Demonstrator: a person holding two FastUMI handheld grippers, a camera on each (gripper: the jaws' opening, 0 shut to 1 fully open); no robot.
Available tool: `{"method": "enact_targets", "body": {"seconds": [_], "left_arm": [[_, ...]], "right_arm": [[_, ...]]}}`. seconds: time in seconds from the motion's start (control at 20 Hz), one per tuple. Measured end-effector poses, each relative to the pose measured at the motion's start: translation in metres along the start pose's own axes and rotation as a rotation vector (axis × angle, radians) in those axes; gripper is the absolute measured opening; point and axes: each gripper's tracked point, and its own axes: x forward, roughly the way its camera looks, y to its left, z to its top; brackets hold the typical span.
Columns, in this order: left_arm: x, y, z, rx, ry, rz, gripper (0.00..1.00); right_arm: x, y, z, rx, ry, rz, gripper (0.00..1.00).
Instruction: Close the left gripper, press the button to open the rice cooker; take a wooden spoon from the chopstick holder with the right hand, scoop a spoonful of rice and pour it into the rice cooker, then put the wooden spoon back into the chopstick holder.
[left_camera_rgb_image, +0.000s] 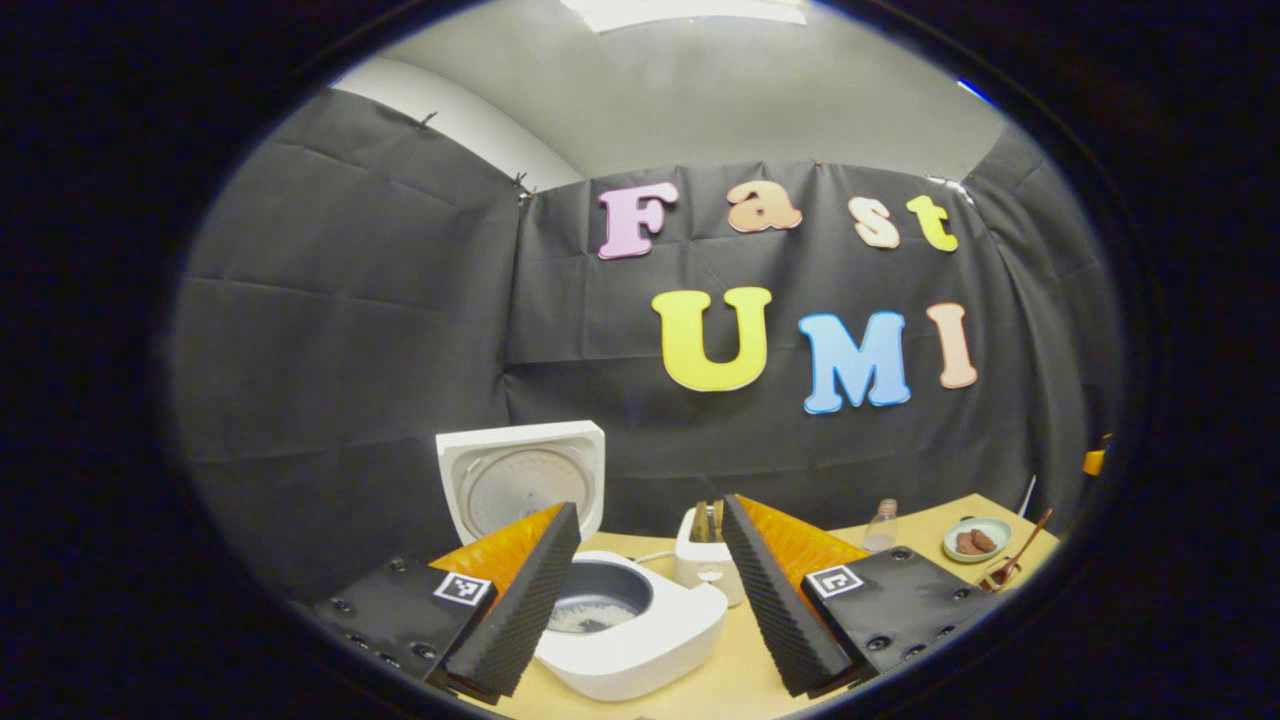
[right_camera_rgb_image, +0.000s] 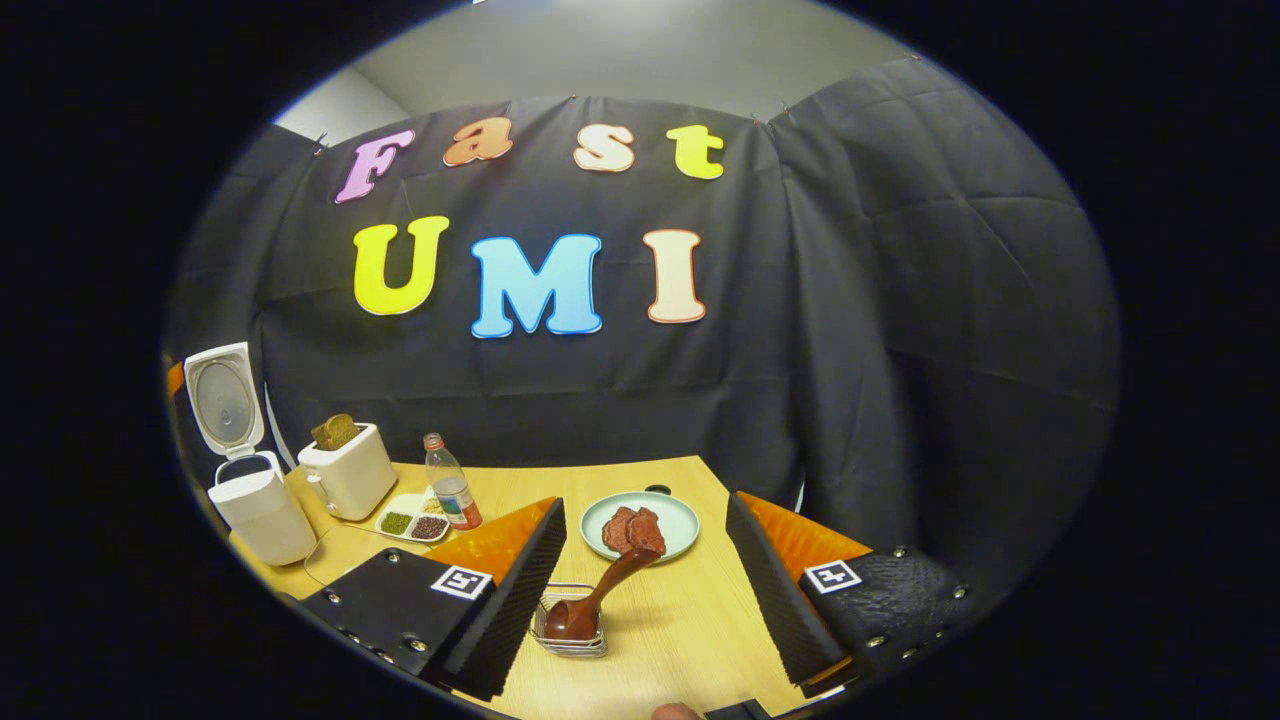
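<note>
The white rice cooker (left_camera_rgb_image: 640, 640) stands open, its lid (left_camera_rgb_image: 520, 480) upright, and white rice lies in the dark inner pot (left_camera_rgb_image: 600, 600). My left gripper (left_camera_rgb_image: 650, 600) hovers open just in front of the pot, holding nothing. In the right gripper view the cooker (right_camera_rgb_image: 262, 512) sits far left with its lid (right_camera_rgb_image: 225, 400) raised. A brown wooden spoon (right_camera_rgb_image: 600, 595) rests bowl-down in the small wire chopstick holder (right_camera_rgb_image: 568, 635), with its handle leaning up to the right. My right gripper (right_camera_rgb_image: 645, 610) is open around that spot, and neither finger touches the spoon.
A white toaster (right_camera_rgb_image: 345, 470) with bread, a small bottle (right_camera_rgb_image: 452, 485) and a divided dish of grains (right_camera_rgb_image: 412, 520) stand right of the cooker. A pale plate (right_camera_rgb_image: 640, 525) with brown slices sits behind the spoon. The wooden table ends near the black cloth wall.
</note>
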Motion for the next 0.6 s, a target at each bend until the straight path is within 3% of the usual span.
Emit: {"method": "enact_targets", "body": {"seconds": [0.6], "left_arm": [[0.141,0.096,0.057,-0.065,-0.048,0.103,0.99]], "right_arm": [[-0.045,0.003,-0.004,-0.035,-0.038,-0.085,0.98]]}}
